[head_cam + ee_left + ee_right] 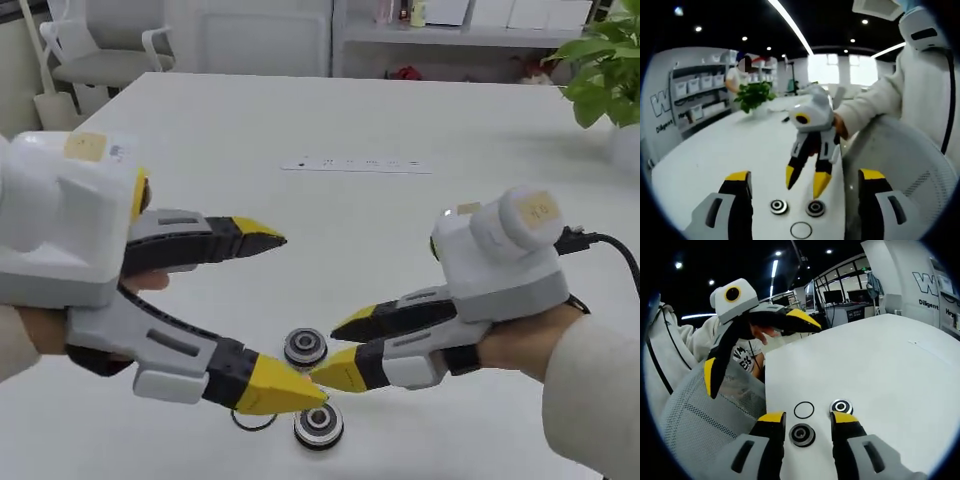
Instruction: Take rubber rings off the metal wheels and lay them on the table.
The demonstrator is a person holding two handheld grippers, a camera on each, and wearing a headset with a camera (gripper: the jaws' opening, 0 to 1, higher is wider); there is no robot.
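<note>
Left gripper (290, 315) and right gripper (330, 350) hovered over two metal wheels (305, 347) and a loose rubber ring (794, 410) on the table (300, 120).
The right gripper view showed the ring whole, just beside the wheels; in the head view the left gripper's lower jaw hid half of it. The left gripper's jaws gaped wide and empty; the right's, narrowly apart, held nothing, tips angled down near the wheels.

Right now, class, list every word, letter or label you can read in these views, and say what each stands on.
"W" with "Diligent" beneath: on the wall, and again on the wall in the left gripper view.
"VM": on the person's shirt; the rest of that print is blurred.
Printed strip on the table: marks too small to read.
</note>
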